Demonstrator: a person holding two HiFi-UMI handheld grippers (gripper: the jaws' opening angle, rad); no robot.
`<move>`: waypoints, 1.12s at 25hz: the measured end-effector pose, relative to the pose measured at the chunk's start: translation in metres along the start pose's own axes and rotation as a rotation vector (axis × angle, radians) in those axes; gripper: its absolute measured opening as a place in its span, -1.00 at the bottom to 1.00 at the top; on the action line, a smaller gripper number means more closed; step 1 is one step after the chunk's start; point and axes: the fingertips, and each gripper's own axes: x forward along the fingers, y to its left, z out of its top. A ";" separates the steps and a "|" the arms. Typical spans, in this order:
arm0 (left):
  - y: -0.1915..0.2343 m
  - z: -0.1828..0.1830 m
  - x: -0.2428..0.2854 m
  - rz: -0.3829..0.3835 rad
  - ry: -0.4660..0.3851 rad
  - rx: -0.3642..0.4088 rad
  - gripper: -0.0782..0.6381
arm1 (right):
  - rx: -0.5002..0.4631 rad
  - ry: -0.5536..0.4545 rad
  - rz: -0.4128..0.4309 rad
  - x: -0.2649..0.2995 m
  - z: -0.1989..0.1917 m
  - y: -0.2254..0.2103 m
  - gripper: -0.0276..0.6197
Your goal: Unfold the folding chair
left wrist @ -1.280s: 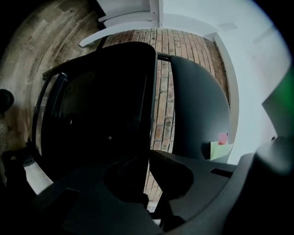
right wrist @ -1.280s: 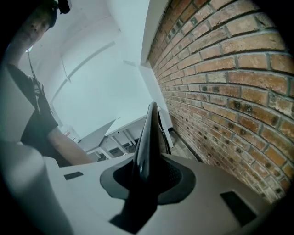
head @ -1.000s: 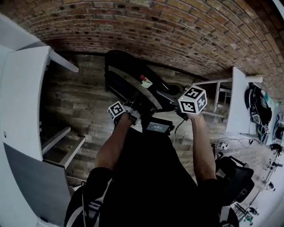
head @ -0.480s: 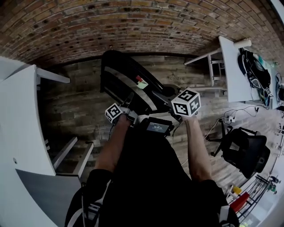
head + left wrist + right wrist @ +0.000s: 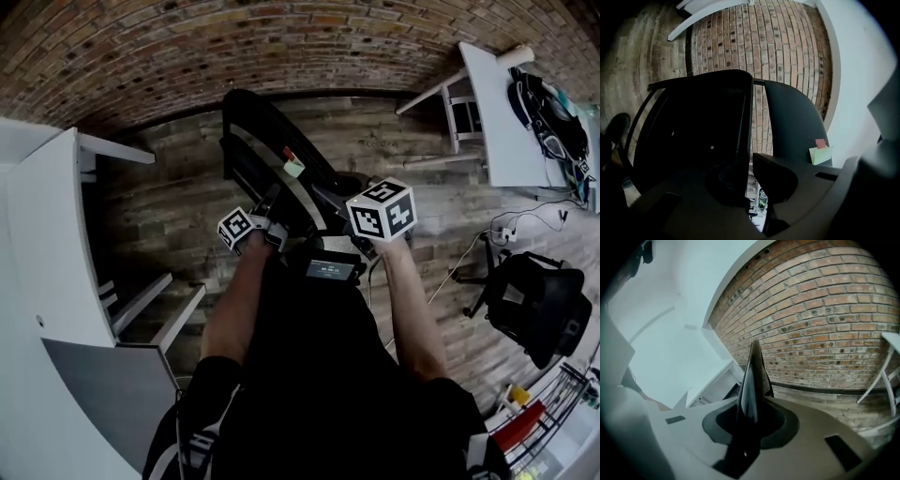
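Folding chair (image 5: 251, 120) is up in front of the person, over the plank floor (image 5: 169, 211) near the brick wall (image 5: 281, 47), and honestly it's barely opened. Left gripper (image 5: 751, 157) is clenched right down on the thin edge of one black panel. Right gripper (image 5: 751, 404) has just been closing a bit and is pinching another glossy black edge that sticks up between its jaws. In the left gripper view the two dark panels sit close together, with only a narrow slit of brick showing between them, plus a green-and-pink tag (image 5: 819, 151) stuck on the far one. So I'd say the grabbing part is done and the real spreading is mostly left: pull the panels apart, then stand it on the floor. Can't tell if its feet touch down. White shelving (image 5: 47, 244) is off to the left and a black office chair (image 5: 539, 305) to the right, both well apart from it.
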 end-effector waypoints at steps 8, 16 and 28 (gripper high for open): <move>0.009 -0.024 -0.015 0.047 0.092 0.032 -0.69 | 0.089 -0.068 -0.065 -0.013 -0.030 0.013 -0.65; 0.013 -0.036 -0.032 0.014 0.228 0.033 -0.69 | 0.110 -0.114 -0.135 -0.020 -0.048 0.029 -0.66; 0.008 -0.051 -0.084 -0.108 0.301 -0.043 -0.69 | 0.092 -0.156 -0.266 -0.022 -0.077 0.099 -0.67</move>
